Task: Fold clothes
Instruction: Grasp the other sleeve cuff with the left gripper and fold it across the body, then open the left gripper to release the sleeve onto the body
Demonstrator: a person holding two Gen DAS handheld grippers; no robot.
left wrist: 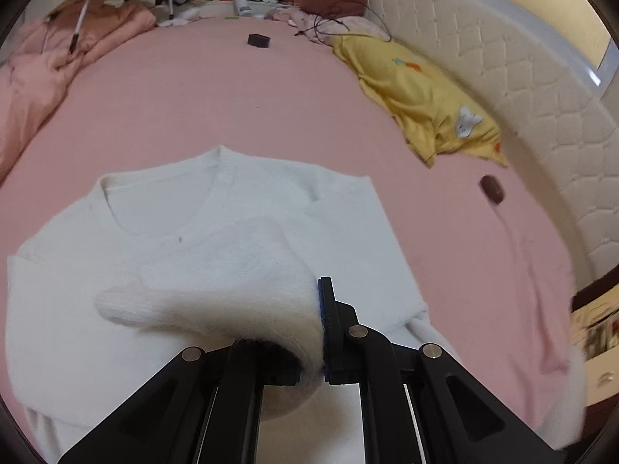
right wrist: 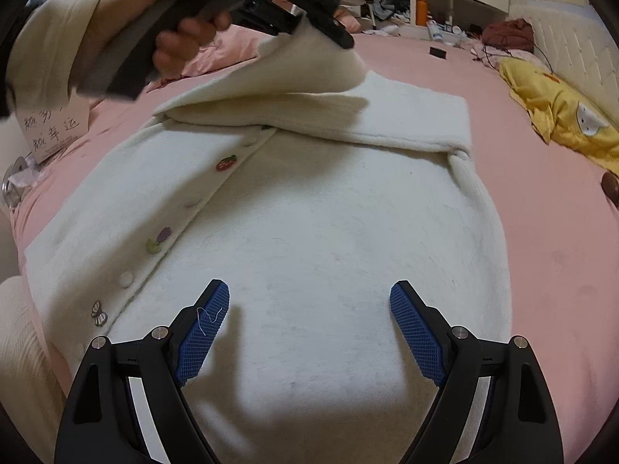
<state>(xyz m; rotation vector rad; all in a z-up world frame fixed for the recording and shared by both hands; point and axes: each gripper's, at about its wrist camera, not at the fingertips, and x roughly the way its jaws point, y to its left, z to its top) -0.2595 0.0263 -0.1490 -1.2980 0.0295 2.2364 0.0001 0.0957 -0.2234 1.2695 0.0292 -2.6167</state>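
Observation:
A fuzzy white cardigan (right wrist: 317,232) with fruit-shaped buttons (right wrist: 226,162) lies flat, front up, on the pink bed (left wrist: 240,100). My left gripper (left wrist: 316,309) is shut on one sleeve (left wrist: 232,270), which drapes over and hides its left finger. In the right wrist view a hand holds that left gripper (right wrist: 345,41) above the collar end, and the sleeve (right wrist: 309,65) hangs from it across the chest. The other sleeve (right wrist: 406,120) lies folded across the top. My right gripper (right wrist: 309,294) hovers open over the cardigan's lower body with nothing between its blue pads (right wrist: 416,332).
A yellow blanket (left wrist: 425,104) lies along the white padded headboard (left wrist: 534,89) at the right. A small brown object (left wrist: 492,189) and a black box (left wrist: 258,40) sit on the sheet. A pink quilt (left wrist: 58,65) is bunched at the far left. A lettered box (right wrist: 54,127) stands left of the cardigan.

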